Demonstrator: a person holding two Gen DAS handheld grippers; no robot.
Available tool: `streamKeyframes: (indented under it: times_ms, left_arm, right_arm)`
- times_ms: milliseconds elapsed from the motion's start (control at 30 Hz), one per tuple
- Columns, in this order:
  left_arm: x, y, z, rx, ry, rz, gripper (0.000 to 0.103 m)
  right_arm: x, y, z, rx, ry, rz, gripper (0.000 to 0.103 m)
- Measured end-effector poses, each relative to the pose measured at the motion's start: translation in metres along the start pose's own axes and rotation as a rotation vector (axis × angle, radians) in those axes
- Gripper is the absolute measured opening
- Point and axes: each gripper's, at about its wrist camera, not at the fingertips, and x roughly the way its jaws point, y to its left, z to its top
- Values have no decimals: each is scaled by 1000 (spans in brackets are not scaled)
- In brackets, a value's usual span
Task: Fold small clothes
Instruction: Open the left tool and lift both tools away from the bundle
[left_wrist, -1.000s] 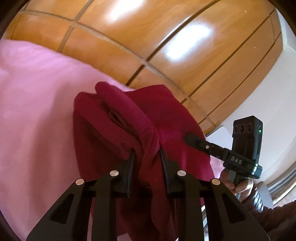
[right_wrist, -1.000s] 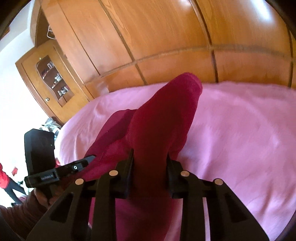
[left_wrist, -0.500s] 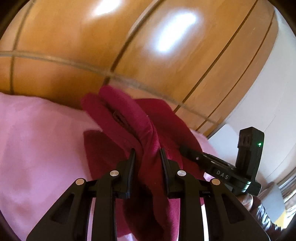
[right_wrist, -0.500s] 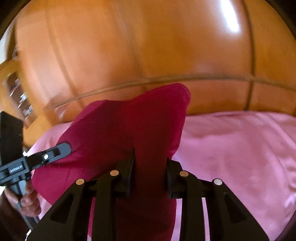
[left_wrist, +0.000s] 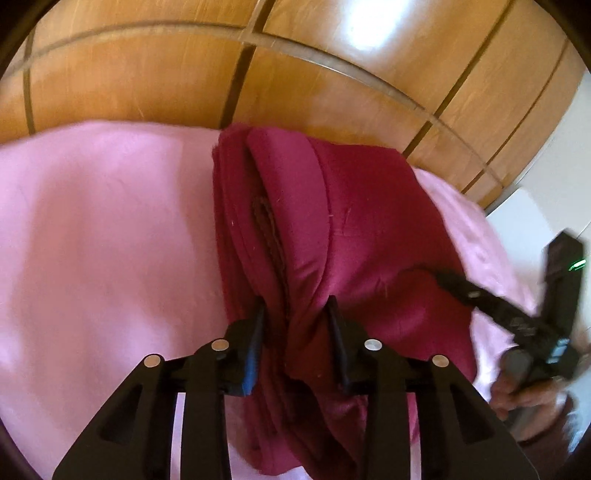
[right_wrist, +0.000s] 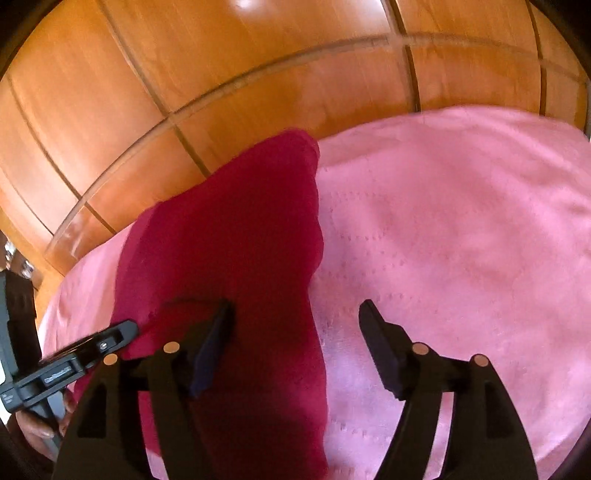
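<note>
We lay the dark red garment on the pink bedsheet.
Our left gripper is opening around a bunched fold; our right gripper is opening wide, cloth loose at nine o'clock.

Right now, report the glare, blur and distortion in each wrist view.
Left wrist view: bright window glare on the wooden panels, fisheye bends their seams, and the right gripper is motion-smeared. Right wrist view: small glare spot at top, the red garment looks soft and blurred, and the pink sheet bulges with the lens.

A bedroom at home: a pink bedspread stretches ahead, glossy wooden wardrobe doors right behind it.
</note>
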Motion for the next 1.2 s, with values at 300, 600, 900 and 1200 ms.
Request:
streamKeyframes:
  times_ms: [300,600,900,1200]
  left_arm:
    - [1,5,-5,30,-14,131,53]
    - [-25,-13,-19,43,-77,245,63]
    - [-80,-30,-46,39,-198,279,63]
    - [-110,-33,-67,27,-247,297,63]
  right_arm:
    - [-19,42,-39,-240,60,-52,43]
    - [-5,34,-56,-152,70,-106,56]
    - [-55,56,-61,-153,-43,-135,80]
    - [-86,87,-72,-192,-138,-179,91]
